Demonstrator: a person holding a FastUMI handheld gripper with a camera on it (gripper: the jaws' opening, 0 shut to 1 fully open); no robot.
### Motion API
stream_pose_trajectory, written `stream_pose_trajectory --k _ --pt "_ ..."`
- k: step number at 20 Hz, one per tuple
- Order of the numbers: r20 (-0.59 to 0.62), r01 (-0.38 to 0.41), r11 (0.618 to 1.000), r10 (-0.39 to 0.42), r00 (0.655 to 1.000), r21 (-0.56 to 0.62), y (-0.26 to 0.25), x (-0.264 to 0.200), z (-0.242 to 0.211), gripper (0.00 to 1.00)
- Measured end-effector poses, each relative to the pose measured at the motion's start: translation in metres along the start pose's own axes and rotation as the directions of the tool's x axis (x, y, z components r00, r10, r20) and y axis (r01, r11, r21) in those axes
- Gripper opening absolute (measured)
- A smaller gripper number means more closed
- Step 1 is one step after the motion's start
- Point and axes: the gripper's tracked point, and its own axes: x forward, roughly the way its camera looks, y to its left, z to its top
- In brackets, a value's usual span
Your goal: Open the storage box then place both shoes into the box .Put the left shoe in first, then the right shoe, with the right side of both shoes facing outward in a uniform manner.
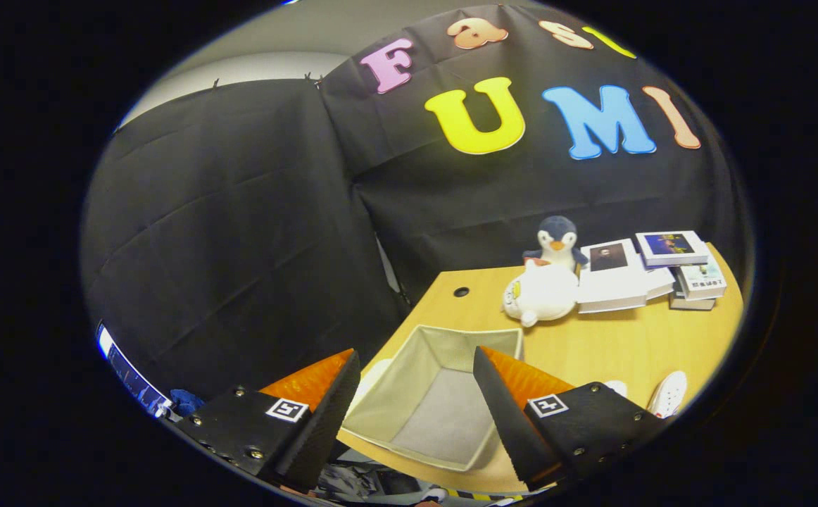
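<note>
A: What is on the table (pixel 613 345), by count?

B: One box (pixel 430 401), open at the top. Two soft toys: a penguin (pixel 557 239) sitting upright at the back, and a white plush (pixel 541 294) lying just in front of it, touching it. A cluster of books (pixel 652 271) to the right of the toys; I make out about four, though the stack is small from here and the lower ones are partly hidden. One white shoe (pixel 668 393) lies near the table's right end, and a scrap of white just beside the right finger may be a second; too little of it shows to say.

A: Describe the box.

B: Pale beige, fabric by the look of it, with four soft walls sloping down to a grey floor. Nothing is inside. It sits at the table's near left corner, one wall running close along the edge, well apart from the shoe.

A: And the gripper (pixel 412 408)?

B: Its two fingers (pixel 324 415) are spread wide, holding nothing. It hangs above the table, tilted downward, with the box seen between the fingers and just ahead of them. The toys and books lie beyond.

A: Anything else on the table?

B: A round cable hole (pixel 461 291) near the back edge, left of the toys.
</note>
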Motion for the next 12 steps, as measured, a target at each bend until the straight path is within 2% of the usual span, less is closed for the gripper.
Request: stream_pose_trajectory --k 6,12 --pt "0.018 0.132 0.991 -0.133 0.991 0.016 -0.078 -0.024 -0.005 0.98" --pt "-0.023 0.256 0.967 -0.256 0.967 0.018 -0.150 -0.034 -0.034 0.98"
